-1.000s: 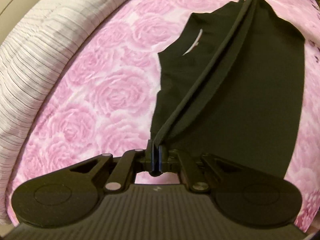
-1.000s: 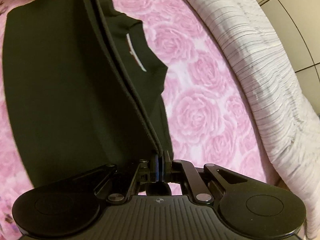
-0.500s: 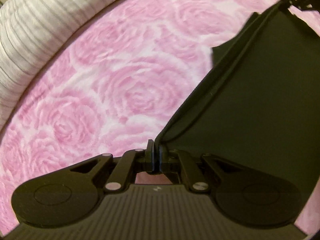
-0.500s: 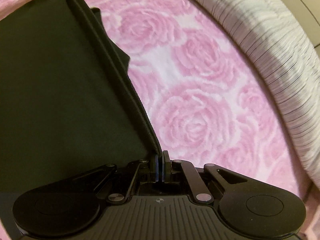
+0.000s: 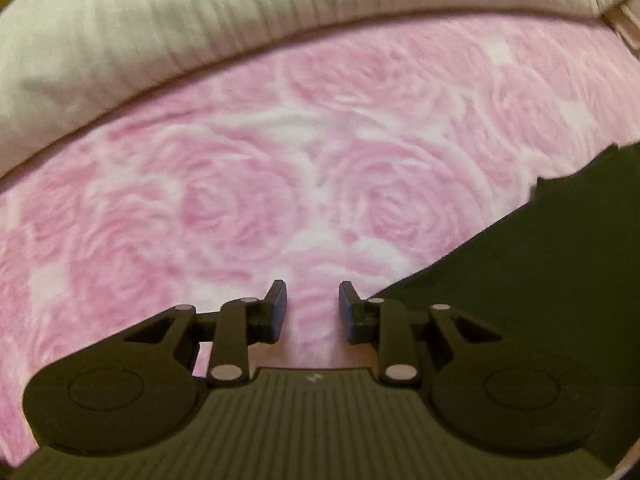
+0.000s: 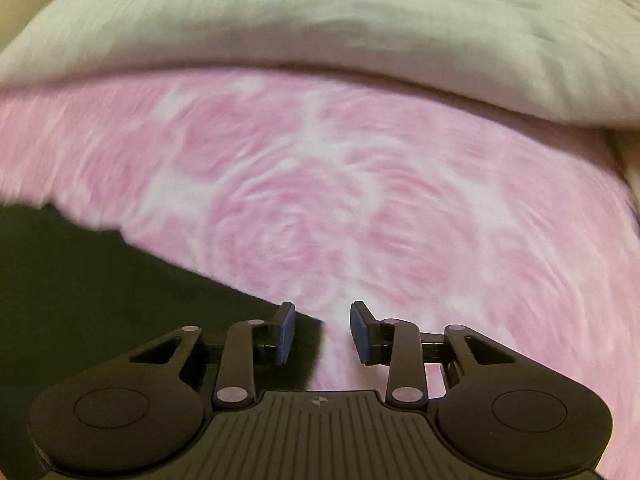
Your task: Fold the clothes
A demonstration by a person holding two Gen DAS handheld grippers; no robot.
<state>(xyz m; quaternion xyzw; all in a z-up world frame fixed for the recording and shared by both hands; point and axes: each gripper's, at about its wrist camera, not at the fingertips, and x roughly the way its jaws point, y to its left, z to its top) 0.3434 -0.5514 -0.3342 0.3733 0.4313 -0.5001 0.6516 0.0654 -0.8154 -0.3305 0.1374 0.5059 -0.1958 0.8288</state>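
Over the pink rose-print bedspread [image 5: 248,200] my left gripper [image 5: 312,310] sits with its jaws spread apart, nothing between them. My right gripper [image 6: 322,332] is likewise released and empty. I see the black garment [image 5: 540,264] lying flat on the bedspread, right of the left gripper and left of the right one. Beyond, a pale striped quilt [image 6: 320,28] runs along the far edge.

black garment [image 5: 560,280]: runs off the frame edge in both views (shape can't be told) | pink rose sheet [image 6: 360,200]: smeared by motion blur | pale quilt [image 6: 320,20]: stripes blurred, top cut off
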